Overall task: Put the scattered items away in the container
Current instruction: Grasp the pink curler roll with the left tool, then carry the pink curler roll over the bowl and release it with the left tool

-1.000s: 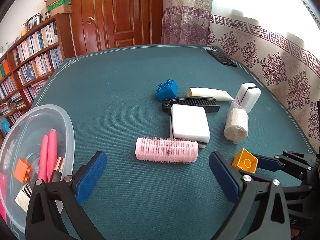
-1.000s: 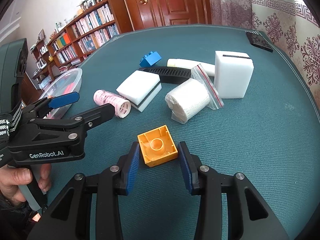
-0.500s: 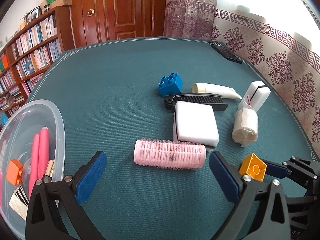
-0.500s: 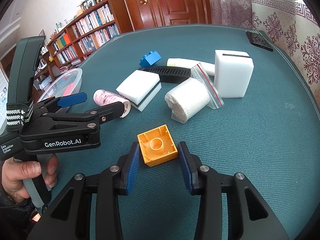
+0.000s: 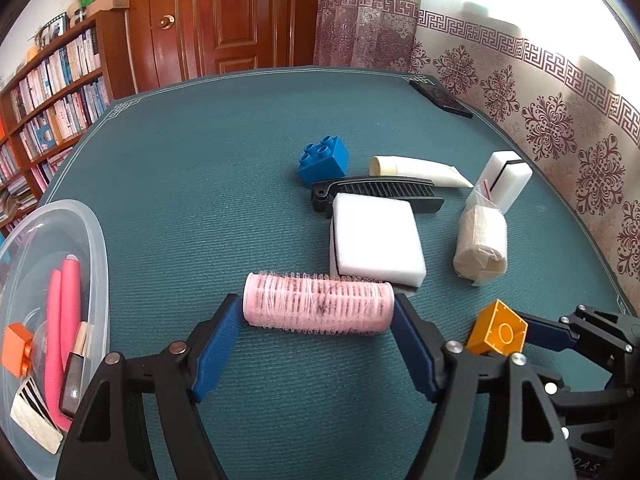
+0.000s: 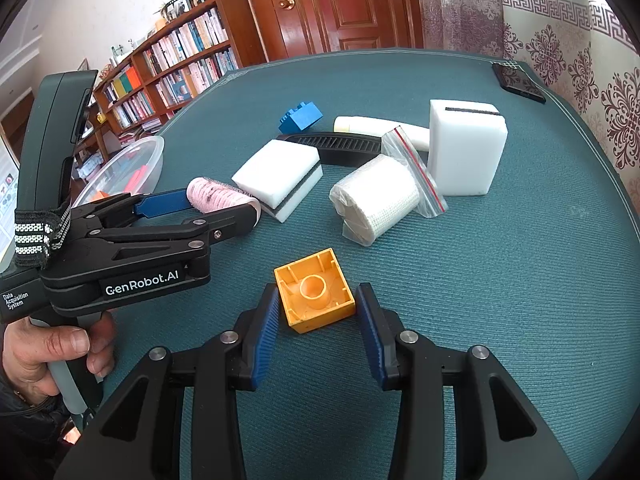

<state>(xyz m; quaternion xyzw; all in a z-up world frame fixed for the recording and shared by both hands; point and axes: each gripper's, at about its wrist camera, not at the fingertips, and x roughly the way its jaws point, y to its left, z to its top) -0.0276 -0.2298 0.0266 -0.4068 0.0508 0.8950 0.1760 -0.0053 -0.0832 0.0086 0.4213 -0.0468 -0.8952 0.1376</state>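
Our left hand-held gripper (image 5: 318, 316) has its blue pads against both ends of the pink bristled hair roller (image 5: 318, 309), which lies on the teal fabric surface (image 5: 200, 184) at lower centre of the left wrist view; the pads touch it, though we cannot tell how firmly they press. Our right hand-held gripper (image 6: 316, 308) stands apart around the upturned yellow plastic building block (image 6: 315, 289), its pads just beside the block's sides with small gaps showing. Behind the roller we see a white sponge block with a dark base (image 5: 374, 246), then a black comb (image 5: 380, 192), a blue studded brick (image 5: 323, 161) and a cream tube (image 5: 418, 169). To the right sit a bagged roll of gauze (image 5: 482, 246) and an upright white sponge (image 5: 506, 180). At the left edge the clear plastic container (image 5: 96, 248) holds pink foam rods (image 5: 64, 320) and an orange brick (image 5: 16, 349).
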